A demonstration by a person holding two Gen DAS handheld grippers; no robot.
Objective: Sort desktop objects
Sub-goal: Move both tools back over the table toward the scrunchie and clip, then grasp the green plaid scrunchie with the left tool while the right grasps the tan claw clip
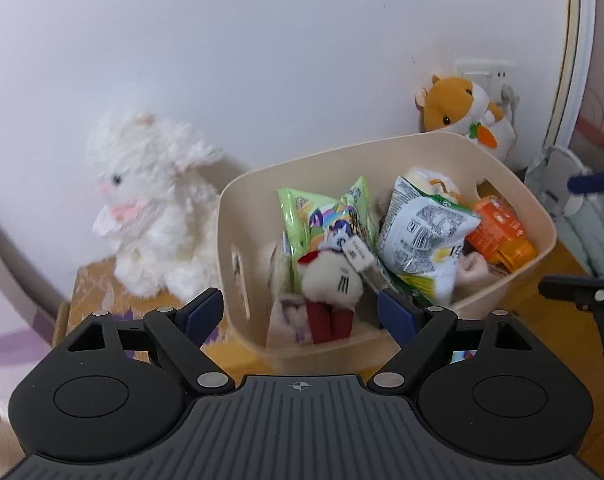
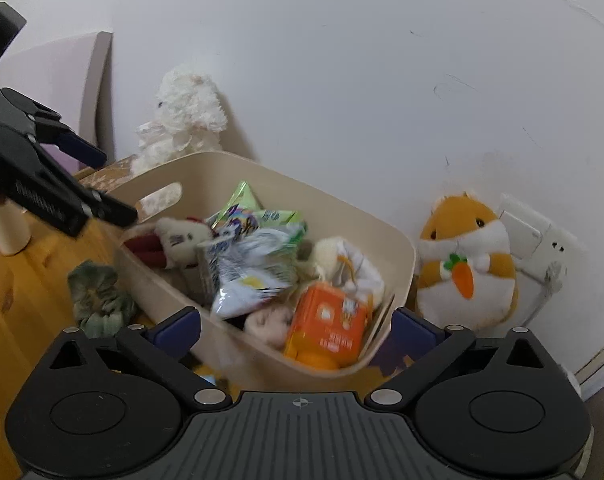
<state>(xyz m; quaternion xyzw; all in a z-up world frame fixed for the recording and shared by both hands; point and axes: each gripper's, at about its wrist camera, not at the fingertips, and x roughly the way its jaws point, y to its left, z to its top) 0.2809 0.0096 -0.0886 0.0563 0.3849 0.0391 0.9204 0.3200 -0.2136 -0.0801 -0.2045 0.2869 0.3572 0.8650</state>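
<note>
A beige plastic bin point(image 1: 382, 152) stands on the wooden desk by the wall. It holds a green snack bag point(image 1: 326, 212), a white-green packet point(image 1: 426, 236), an orange box point(image 1: 496, 232) and a small white plush with red legs point(image 1: 330, 284). My left gripper point(image 1: 300, 314) is open at the bin's near wall, with nothing between its fingers. My right gripper point(image 2: 296, 327) is also open and holds nothing, at the near end of the bin point(image 2: 262, 168) by the orange box point(image 2: 328, 324). The left gripper point(image 2: 62, 184) shows at the left of the right wrist view.
A fluffy white lamb plush point(image 1: 154, 208) sits on a patterned box left of the bin. An orange hamster plush point(image 2: 462, 264) leans on the wall by a socket point(image 2: 542, 248). A green scrunchie point(image 2: 98, 300) lies on the desk point(image 2: 14, 320) beside the bin.
</note>
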